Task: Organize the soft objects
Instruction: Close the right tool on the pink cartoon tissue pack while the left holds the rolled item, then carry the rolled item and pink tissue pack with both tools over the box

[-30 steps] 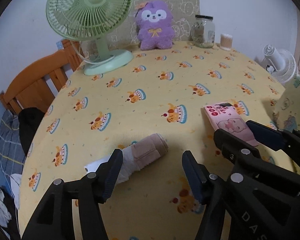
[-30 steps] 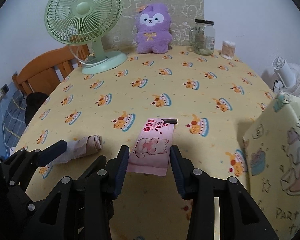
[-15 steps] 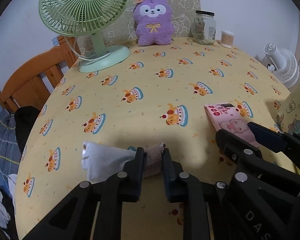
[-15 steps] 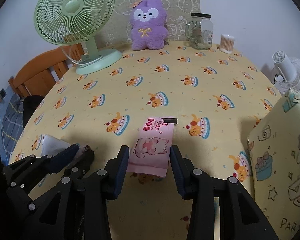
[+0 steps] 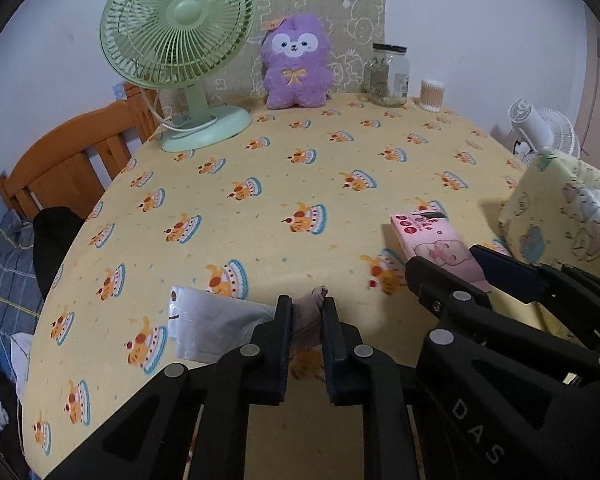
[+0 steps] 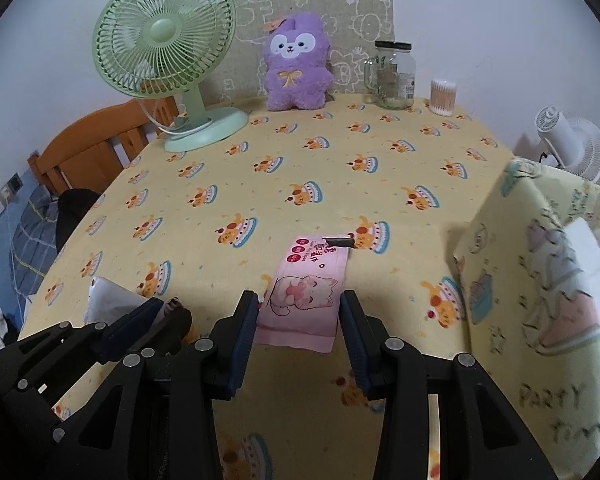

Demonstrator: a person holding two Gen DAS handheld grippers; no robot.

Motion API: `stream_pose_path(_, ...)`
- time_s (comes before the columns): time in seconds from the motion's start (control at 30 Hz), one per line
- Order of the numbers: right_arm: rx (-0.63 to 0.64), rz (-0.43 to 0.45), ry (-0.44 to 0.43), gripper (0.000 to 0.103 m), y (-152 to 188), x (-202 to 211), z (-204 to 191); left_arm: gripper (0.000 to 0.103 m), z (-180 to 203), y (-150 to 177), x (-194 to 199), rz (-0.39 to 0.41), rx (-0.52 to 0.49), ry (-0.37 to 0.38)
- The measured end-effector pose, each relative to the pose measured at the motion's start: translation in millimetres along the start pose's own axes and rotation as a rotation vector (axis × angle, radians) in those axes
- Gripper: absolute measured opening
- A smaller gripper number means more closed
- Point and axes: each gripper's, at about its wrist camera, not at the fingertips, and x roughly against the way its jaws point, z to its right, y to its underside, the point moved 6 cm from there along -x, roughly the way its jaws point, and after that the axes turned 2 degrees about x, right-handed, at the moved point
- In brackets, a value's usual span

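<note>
Near the cloth-covered table's (image 5: 284, 168) front edge, the left hand-held gripper (image 5: 306, 320) pinches a soft beige roll (image 5: 310, 312) — the right hand-held gripper (image 6: 300, 316) gapes wide around a flat pink packet (image 6: 308, 296).

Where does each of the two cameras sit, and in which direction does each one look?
Left wrist: sits on the left gripper, looks forward over the table; its fingers pinch a beige cloth roll; the right gripper shows at right.
Right wrist: sits on the right gripper, looks the same way; its open fingers flank a pink tissue pack; the left gripper shows at lower left.
Shared: green fan, purple plush, glass jar, patterned bag.
</note>
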Motion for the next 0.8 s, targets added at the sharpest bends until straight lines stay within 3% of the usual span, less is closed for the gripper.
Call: stream_pose_path(0.8, 0.025, 0.172, 0.009, 0.045, -2, 110, 12, 0.012, 30, -2, 101, 0.174, 0.003, -0.001)
